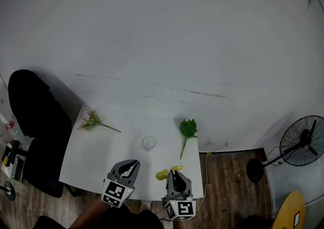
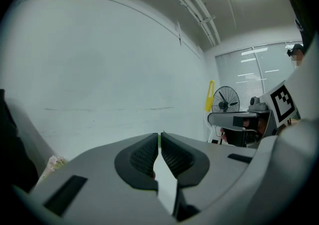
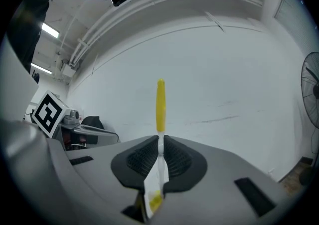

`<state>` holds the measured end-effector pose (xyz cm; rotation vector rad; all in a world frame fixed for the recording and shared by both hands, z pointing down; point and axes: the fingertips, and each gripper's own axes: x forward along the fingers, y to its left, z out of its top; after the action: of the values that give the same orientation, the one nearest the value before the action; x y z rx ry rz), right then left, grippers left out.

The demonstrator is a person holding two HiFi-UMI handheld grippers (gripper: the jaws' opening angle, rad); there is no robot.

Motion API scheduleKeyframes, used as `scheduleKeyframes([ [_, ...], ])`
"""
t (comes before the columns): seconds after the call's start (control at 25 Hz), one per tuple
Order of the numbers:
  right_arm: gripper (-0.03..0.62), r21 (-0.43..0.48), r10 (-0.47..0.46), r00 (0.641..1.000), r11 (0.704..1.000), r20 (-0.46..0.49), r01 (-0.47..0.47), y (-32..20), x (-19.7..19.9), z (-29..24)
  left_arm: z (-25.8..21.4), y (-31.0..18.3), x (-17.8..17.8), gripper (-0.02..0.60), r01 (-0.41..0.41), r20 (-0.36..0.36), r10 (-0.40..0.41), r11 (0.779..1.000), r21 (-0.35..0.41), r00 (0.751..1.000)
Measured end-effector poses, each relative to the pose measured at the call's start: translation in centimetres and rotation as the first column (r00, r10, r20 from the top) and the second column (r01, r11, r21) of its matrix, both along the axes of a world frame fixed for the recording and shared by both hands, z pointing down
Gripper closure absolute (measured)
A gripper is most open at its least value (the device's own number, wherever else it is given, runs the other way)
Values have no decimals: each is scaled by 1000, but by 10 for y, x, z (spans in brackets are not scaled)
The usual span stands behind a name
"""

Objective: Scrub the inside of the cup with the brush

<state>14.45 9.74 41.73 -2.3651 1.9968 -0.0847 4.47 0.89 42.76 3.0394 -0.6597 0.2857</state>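
Observation:
A small clear cup (image 1: 148, 142) stands upright near the middle of the white table (image 1: 91, 152). My right gripper (image 1: 173, 174) hovers at the table's near edge, shut on the brush (image 1: 162, 175). In the right gripper view, the brush's white shaft is pinched between the pads and its yellow handle (image 3: 160, 103) sticks up past my right gripper (image 3: 161, 139). My left gripper (image 1: 132, 164) is also over the near edge, just short of the cup. Seen from its own camera, my left gripper (image 2: 159, 137) is shut with nothing held. Both gripper views point at the wall, so neither shows the cup.
A pink flower (image 1: 90, 120) lies at the table's far left and a green leafy stem (image 1: 188, 128) at the far right. A black chair (image 1: 35, 116) stands left of the table and a floor fan (image 1: 304, 139) to the right, on wooden floor.

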Motion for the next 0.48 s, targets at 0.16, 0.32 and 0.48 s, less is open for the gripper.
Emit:
scheduleKeyframes([
  [0.16, 545, 2, 3, 1000, 1000, -4, -3, 5, -1, -2, 0, 6, -1, 546, -1, 0, 1, 1000, 1, 1000],
  [0.32, 545, 3, -12, 1000, 1000, -10, 13, 2, -2, -3, -3, 5, 0, 546, 5, -6, -5, 1000, 4, 1000],
  [0.48, 545, 12, -23, 1000, 1000, -14, 23, -1, -5, -4, -2, 3, -2, 546, 9, -6, -9, 1000, 4, 1000],
])
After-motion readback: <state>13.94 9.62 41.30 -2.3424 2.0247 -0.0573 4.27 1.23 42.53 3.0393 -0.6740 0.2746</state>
